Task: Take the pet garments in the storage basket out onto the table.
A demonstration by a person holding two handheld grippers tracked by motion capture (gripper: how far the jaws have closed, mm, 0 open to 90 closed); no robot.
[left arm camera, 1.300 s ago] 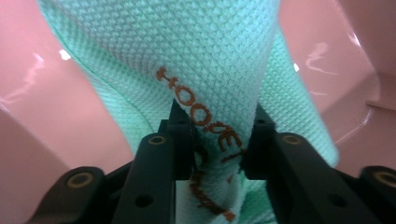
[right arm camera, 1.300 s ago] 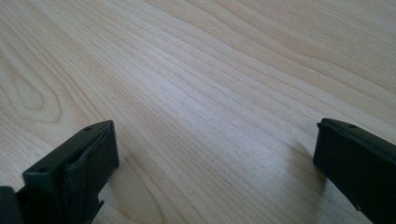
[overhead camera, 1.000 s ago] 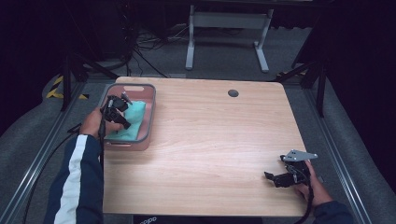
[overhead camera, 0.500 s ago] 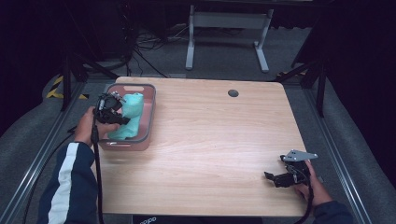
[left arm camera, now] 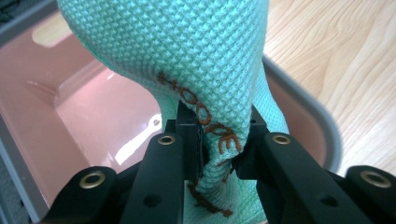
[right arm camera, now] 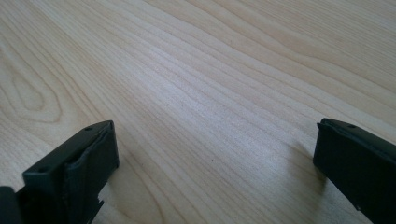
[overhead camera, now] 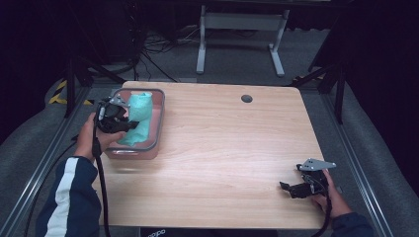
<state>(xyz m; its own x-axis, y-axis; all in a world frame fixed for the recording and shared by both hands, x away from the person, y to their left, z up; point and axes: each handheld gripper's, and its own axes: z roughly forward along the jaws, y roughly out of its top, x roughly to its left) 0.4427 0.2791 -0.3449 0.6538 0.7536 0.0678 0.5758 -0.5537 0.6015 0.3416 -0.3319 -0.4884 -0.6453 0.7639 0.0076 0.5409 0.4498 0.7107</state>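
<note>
**Over the bin, cloth in my left claw**

Over the pink bin (overhead camera: 157, 129) at the desk's (overhead camera: 227, 148) left edge, my left claw (overhead camera: 129, 125) is clamped on the green cloth (left arm camera: 196, 60), its lower end trailing into the bin. My right claw (overhead camera: 288, 188) rests gaping, empty, near the desk's front right corner.

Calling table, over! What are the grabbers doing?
Left gripper shut on teal waffle-weave cloth over pink plastic tub. Right gripper open, low over wooden table.
</note>
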